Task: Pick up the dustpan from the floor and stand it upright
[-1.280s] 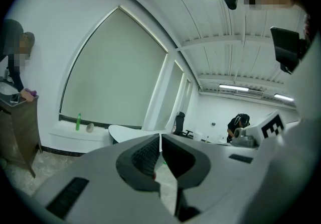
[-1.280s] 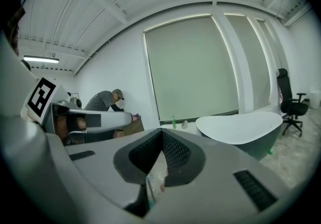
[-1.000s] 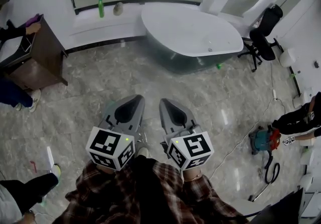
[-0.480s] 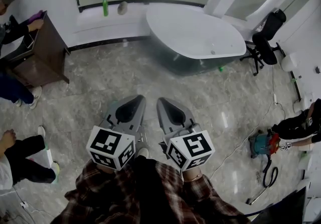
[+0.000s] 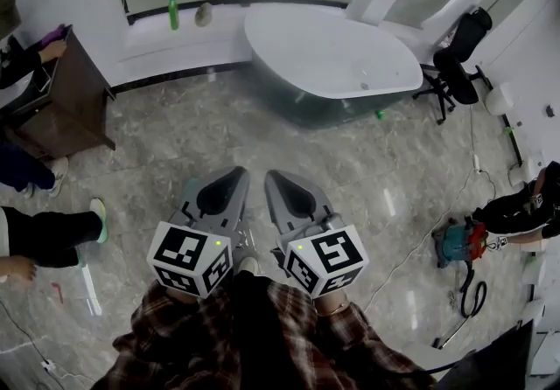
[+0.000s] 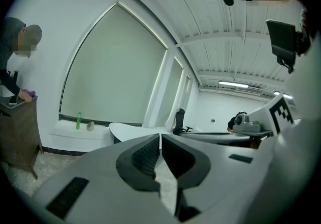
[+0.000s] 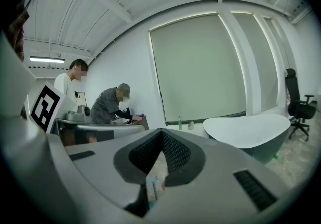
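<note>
No dustpan shows clearly in any view. A thin white object (image 5: 91,289) lies on the marble floor at the lower left, too small to identify. My left gripper (image 5: 238,171) and right gripper (image 5: 273,175) are held side by side in front of my plaid-shirted body, pointing forward just below level, well above the floor. Both are shut with nothing between the jaws. In the left gripper view the left gripper (image 6: 160,136) has its dark pads meeting at the tip. The right gripper (image 7: 161,130) looks the same in the right gripper view.
A white oval table (image 5: 332,56) stands ahead, a black office chair (image 5: 459,65) at its right. A brown cabinet (image 5: 70,91) stands far left with a person at it. Another person's legs (image 5: 52,226) are at left. A teal machine (image 5: 459,244) with a cable sits at right.
Both grippers stay almost where they were, slightly closer together. The person at the lower left has shifted, with the legs now stretched out higher along the left edge.
</note>
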The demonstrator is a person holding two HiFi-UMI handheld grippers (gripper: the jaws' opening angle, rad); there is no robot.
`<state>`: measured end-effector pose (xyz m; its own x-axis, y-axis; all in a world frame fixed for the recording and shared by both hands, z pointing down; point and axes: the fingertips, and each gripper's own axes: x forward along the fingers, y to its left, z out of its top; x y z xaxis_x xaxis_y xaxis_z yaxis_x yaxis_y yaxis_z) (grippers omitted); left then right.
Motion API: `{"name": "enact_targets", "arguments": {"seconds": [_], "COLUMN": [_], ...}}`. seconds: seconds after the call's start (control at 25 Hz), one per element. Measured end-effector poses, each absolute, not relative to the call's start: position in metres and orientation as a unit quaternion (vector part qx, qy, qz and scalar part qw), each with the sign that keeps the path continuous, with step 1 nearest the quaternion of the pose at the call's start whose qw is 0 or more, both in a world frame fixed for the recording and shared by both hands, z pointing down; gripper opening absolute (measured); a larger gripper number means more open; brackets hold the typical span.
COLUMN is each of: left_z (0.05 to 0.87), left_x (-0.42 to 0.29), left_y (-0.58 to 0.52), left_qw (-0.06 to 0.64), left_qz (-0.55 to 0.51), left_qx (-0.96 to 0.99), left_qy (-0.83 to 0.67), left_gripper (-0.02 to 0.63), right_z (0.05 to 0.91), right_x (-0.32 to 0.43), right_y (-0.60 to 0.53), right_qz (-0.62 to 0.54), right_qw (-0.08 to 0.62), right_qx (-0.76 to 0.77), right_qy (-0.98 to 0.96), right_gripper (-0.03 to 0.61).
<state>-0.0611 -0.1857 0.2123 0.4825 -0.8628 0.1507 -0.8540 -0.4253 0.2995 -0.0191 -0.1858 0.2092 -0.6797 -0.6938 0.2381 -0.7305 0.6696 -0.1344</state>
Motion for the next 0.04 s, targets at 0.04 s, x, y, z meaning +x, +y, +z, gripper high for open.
{"name": "enact_targets", "arguments": {"seconds": [0.04], "left_z": [0.2123], "left_x": [-0.0604], "left_y": [-0.1864], "left_qw": [0.17], "left_qz": [-0.013], "left_qx": [0.844], "left_qy": [-0.509], "left_gripper": [0.021], "right_z": [0.2093], "right_x": [-0.0185], "right_y": [-0.1863], "right_qz": [0.111], "right_qw": [0.083], "right_qx": [0.391], "right_qy": [-0.91], "right_gripper": [0.009]}}
